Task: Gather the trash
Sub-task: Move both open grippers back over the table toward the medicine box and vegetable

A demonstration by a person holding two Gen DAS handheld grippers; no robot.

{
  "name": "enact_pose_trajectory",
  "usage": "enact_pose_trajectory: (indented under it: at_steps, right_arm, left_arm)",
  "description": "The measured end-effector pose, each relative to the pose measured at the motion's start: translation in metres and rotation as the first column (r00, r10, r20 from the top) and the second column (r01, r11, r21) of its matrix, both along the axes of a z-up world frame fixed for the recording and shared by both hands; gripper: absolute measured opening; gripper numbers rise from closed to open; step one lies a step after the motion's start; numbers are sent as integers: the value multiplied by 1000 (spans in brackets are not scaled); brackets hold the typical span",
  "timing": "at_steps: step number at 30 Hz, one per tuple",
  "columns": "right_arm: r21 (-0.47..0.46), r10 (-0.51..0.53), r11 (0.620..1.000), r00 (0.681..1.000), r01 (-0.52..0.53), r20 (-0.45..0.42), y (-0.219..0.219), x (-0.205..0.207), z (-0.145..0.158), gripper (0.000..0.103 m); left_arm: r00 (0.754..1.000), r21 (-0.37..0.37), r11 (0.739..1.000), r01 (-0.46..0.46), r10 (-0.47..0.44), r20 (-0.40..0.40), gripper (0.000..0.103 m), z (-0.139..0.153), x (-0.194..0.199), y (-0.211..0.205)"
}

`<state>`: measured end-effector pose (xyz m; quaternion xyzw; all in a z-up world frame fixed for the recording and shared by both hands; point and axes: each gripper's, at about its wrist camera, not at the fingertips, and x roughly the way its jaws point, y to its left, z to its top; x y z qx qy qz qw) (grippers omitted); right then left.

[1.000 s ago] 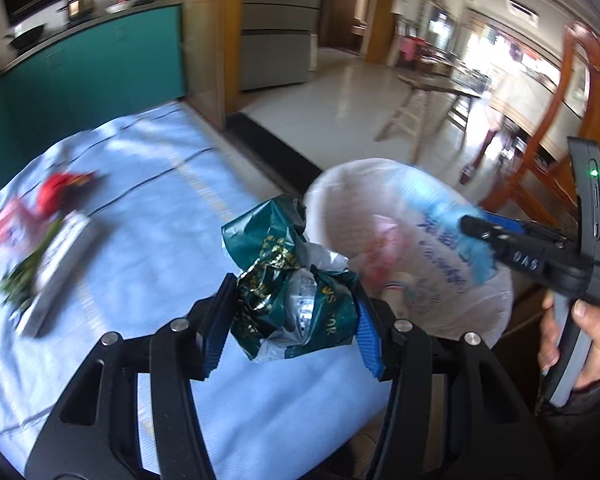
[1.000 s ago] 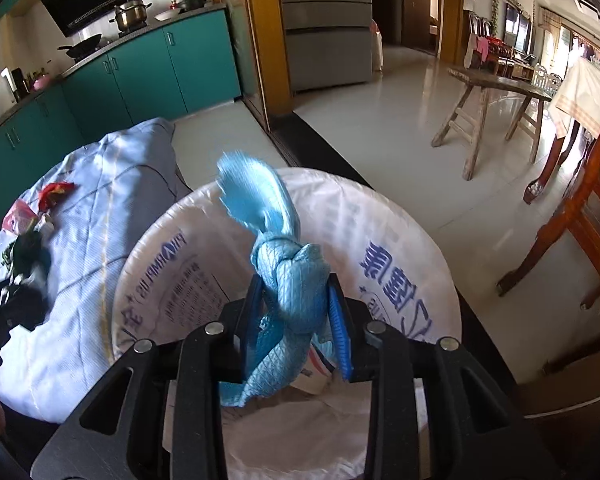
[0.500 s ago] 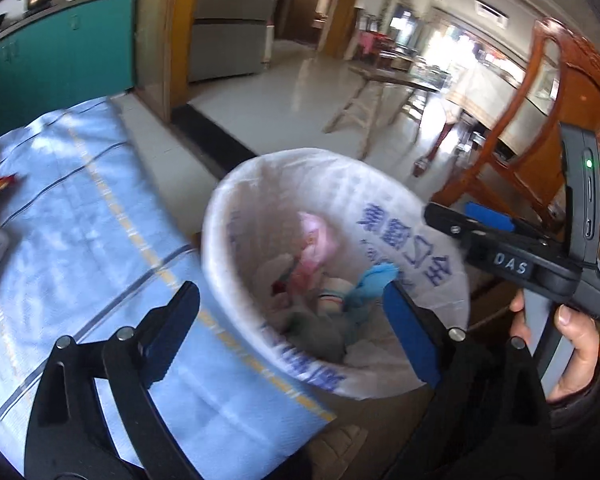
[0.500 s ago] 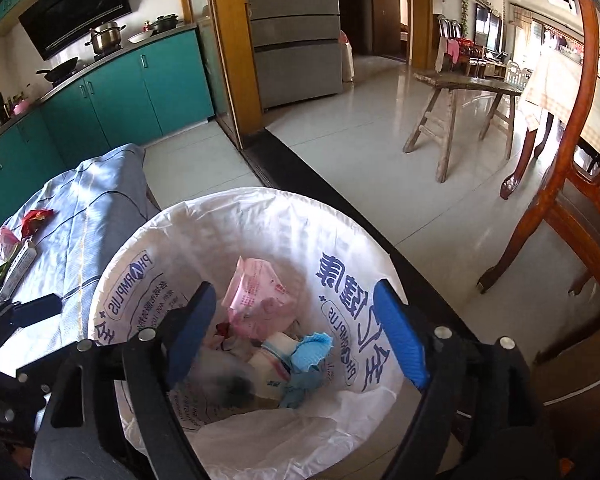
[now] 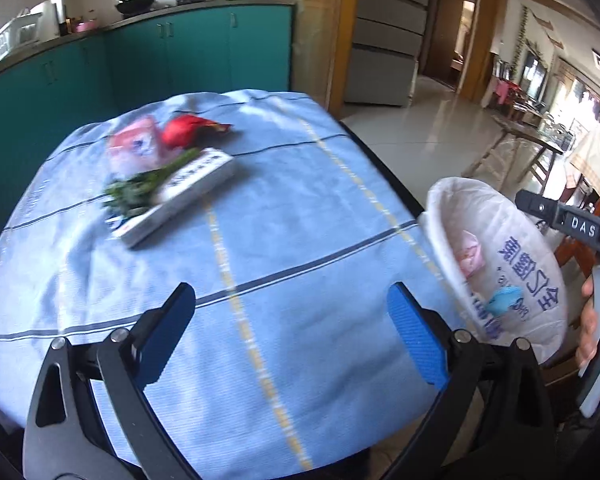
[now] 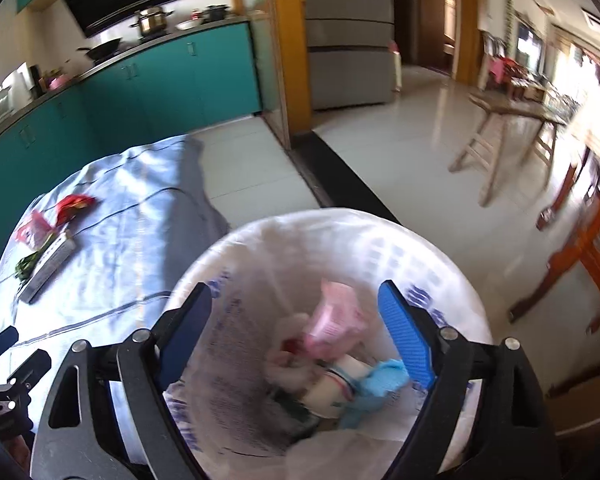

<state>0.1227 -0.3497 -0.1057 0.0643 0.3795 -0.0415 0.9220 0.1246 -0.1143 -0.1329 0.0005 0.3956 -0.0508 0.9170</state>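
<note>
Left tool [image 5: 290,336] over the blue-clothed tabletop [image 5: 300,240], jaws opening, nothing between them. Right tool [image 6: 296,332] above the lined trash bin [image 6: 440,248], jaws also opening and empty. Bin holds a pink wrapper [image 6: 336,316] and blue cloth [image 6: 380,380] (other bits blurred). On the tabletop: red wrapper [image 5: 192,130], pink packet [image 5: 138,150], greens [image 5: 140,190], white box [image 5: 180,196], clustered at the far side.

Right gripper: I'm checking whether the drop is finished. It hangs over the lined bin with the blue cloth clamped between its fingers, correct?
Not quite. The right gripper does hang over the lined bin, but nothing is between its fingers and its jaws are opening. The blue cloth lies down inside the bin among the other rubbish, as the right wrist view shows.
</note>
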Motion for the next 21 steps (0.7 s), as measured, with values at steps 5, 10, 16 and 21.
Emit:
enact_pose_trajectory:
  at_steps: [5,10,16,21]
  right_arm:
    - [-21,43,999,999,-43,4,30,8,12,85]
    - [-57,88,995,996,-87,3,60,13,21,86]
    - [-71,166,983,986,-166,-8,106,27,31,86]
    - [-4,347,938,938,-347,18,169,49,46,90]
  left_arm:
    - [999,-15,999,-41,40,-7,96,0,-3,34]
    - [995,-64,992,-104,104,-9,96,2,-10,68]
    - [985,-40,984,-171,172,29,96,7,-21,104]
    - [955,-73,953,-295,296,11,96,4,-35,150]
